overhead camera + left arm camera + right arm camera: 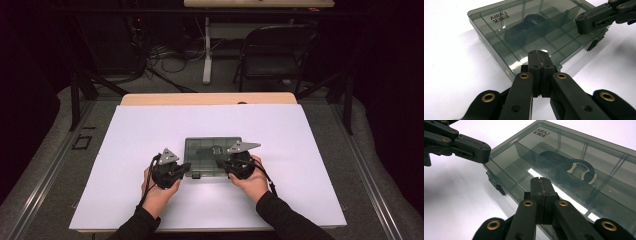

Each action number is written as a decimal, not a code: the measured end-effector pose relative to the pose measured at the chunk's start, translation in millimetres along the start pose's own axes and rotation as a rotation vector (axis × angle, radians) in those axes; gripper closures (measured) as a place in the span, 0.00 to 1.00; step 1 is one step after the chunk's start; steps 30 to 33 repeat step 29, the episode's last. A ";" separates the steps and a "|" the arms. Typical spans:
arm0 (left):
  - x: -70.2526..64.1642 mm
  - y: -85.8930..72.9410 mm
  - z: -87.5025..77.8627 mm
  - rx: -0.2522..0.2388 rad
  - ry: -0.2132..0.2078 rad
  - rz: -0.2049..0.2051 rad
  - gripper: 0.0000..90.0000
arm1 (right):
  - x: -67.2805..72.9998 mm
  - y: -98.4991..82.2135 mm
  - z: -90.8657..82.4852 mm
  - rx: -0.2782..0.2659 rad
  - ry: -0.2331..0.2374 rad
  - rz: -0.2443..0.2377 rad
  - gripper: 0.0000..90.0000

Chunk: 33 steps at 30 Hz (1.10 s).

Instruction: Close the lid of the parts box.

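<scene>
High view: the smoky compartment box [212,157] lies lid-down and latched, left claw [186,166] and right claw [221,164] clenched empty at its near edge, so opening it looks undone.

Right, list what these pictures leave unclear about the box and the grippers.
- Dark item inside the smoky box: left gripper view, tinted lid and reflections blur it.
- Box latch: right gripper view, too small to tell if fastened.
- Left gripper fingers: whether they touch the lid.
- Right gripper: the same doubt.
</scene>
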State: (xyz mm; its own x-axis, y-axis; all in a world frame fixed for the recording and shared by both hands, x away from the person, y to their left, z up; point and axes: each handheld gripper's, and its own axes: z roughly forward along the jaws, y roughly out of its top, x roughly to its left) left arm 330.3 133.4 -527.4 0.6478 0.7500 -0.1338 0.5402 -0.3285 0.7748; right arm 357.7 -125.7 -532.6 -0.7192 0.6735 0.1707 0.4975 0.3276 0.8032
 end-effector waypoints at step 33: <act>36.0 -4.2 -53.0 -0.103 0.071 -0.040 0.52 | -15.7 -33.6 -97.7 -0.211 -0.189 0.001 0.48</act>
